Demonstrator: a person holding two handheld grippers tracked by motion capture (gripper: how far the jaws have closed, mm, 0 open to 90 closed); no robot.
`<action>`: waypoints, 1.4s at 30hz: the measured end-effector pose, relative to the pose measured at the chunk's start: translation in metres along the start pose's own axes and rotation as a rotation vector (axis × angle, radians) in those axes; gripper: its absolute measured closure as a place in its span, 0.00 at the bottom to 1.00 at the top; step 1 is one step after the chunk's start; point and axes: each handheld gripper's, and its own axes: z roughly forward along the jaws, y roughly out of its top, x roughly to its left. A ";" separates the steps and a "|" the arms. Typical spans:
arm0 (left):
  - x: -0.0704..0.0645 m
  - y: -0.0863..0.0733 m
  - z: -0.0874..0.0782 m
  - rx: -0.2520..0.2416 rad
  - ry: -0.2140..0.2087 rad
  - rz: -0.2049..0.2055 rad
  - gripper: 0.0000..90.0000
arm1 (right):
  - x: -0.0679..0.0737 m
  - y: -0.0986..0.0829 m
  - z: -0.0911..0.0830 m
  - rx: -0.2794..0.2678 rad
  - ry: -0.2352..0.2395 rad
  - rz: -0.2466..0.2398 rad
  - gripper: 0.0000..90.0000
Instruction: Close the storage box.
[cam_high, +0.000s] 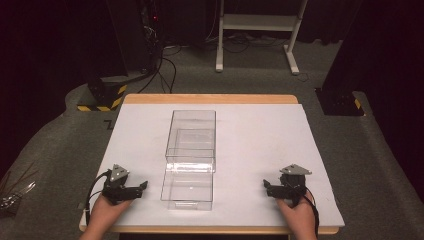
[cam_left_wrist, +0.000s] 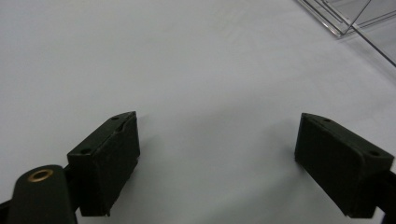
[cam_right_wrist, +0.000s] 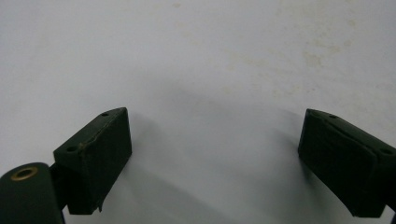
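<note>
A clear plastic box (cam_high: 192, 135) stands in the middle of the white-covered table (cam_high: 260, 145), with a clear drawer (cam_high: 187, 192) drawn out of it toward the near edge. My left gripper (cam_high: 143, 186) rests on the table left of the drawer, pointing at it, apart from it. In the left gripper view the left gripper (cam_left_wrist: 219, 135) is open over bare white surface, with a corner of the clear box (cam_left_wrist: 343, 21) at the top right. My right gripper (cam_high: 266, 185) rests right of the drawer. The right gripper (cam_right_wrist: 212, 135) is open with nothing between its jaws.
A wooden table edge (cam_high: 210, 98) runs along the far side. Beyond it on the grey floor stand a white frame (cam_high: 256, 22), black posts, cables, and a yellow-and-black striped base (cam_high: 102, 102). Metal tools (cam_high: 12, 192) lie on the floor at left.
</note>
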 end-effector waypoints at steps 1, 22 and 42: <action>0.000 0.000 0.000 0.000 0.000 0.000 0.16 | 0.000 0.000 0.000 0.000 0.000 0.000 0.11; -0.002 0.001 -0.004 -0.012 -0.009 0.004 0.16 | 0.000 0.000 0.000 0.000 0.001 0.001 0.11; -0.013 0.008 -0.017 -0.047 -0.047 0.034 0.10 | 0.000 0.000 0.000 0.000 0.001 0.003 0.11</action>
